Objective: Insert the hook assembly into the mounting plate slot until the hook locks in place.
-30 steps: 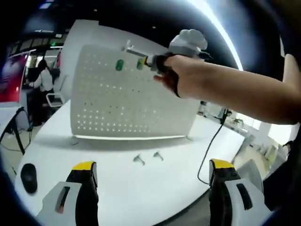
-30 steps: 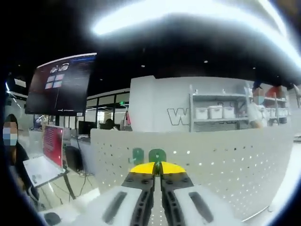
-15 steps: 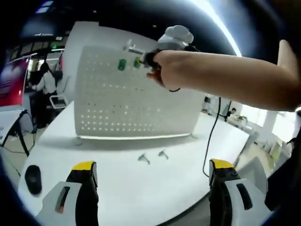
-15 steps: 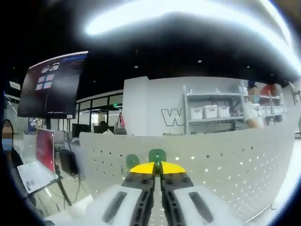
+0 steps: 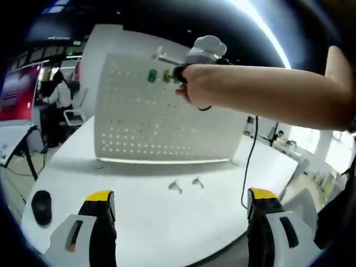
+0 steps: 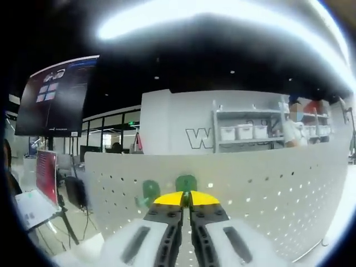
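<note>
The white perforated mounting plate (image 5: 161,119) stands upright on the white table (image 5: 139,222). Near its top edge a fixed green hook (image 5: 152,75) sits on the board. Just right of it is a second green hook (image 5: 166,76), held in my right gripper (image 5: 177,72), which a hand presses toward the board. In the right gripper view the jaws (image 6: 186,198) are shut, with the held green hook (image 6: 186,182) at their tips against the plate (image 6: 267,194). The other green hook (image 6: 149,190) sits to its left. My left gripper (image 5: 181,194) hangs open over the table's near edge.
Two small metal hooks (image 5: 175,186) (image 5: 197,182) lie on the table in front of the plate. A black mouse (image 5: 41,203) rests at the left. A black cable (image 5: 250,161) runs down on the right. Shelves with bins (image 6: 245,132) stand behind the board.
In the right gripper view the other green hook has drifted left, away from the held hook. The left gripper view has shifted slightly; the hand stays at the board's top.
</note>
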Demonstrator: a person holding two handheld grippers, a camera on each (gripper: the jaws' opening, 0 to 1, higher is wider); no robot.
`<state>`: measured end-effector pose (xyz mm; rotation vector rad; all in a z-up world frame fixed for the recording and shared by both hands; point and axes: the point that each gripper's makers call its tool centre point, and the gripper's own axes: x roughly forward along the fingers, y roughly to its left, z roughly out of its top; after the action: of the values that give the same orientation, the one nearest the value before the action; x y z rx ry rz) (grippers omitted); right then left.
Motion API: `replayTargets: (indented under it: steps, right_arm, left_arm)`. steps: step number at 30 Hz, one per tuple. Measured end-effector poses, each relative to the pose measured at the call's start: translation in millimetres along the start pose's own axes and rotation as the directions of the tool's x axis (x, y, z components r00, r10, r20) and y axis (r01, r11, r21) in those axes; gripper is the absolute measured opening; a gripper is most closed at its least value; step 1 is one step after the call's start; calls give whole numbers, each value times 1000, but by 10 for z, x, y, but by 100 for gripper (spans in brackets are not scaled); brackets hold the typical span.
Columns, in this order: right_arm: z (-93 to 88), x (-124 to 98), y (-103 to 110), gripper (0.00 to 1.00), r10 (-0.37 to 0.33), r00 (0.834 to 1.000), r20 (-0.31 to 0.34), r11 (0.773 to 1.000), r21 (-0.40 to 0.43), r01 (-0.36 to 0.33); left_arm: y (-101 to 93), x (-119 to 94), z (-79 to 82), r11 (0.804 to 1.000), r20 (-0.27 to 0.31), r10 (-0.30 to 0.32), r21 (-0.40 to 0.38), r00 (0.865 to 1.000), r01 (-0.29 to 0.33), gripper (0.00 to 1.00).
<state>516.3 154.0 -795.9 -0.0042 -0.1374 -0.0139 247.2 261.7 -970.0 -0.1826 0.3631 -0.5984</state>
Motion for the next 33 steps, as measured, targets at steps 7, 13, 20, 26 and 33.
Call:
replayTargets:
  steps: [7, 13, 20, 26, 33]
  right_arm:
    - [15, -9, -34, 0, -14, 1000, 10, 1000, 10, 13]
    - [-2, -9, -55, 0, -21, 1000, 13, 1000, 3, 21]
    - [-35, 11, -76, 0, -35, 999, 3, 999, -7, 35]
    - [-38, 28, -76, 0, -53, 999, 15, 998, 34, 52]
    - [-120, 138, -91, 0, -41, 999, -29, 996, 82, 43]
  left_arm:
    - [8, 3, 3, 1000, 3, 9, 2, 1000, -9, 100]
    - [10, -3, 5, 1000, 5, 12, -3, 1000, -12, 100]
    - [38, -14, 19, 1000, 15, 22, -13, 1000, -22, 100]
    - [41, -17, 28, 1000, 21, 26, -15, 999, -25, 100]
    - [54, -24, 36, 999, 26, 30, -22, 999, -30, 100]
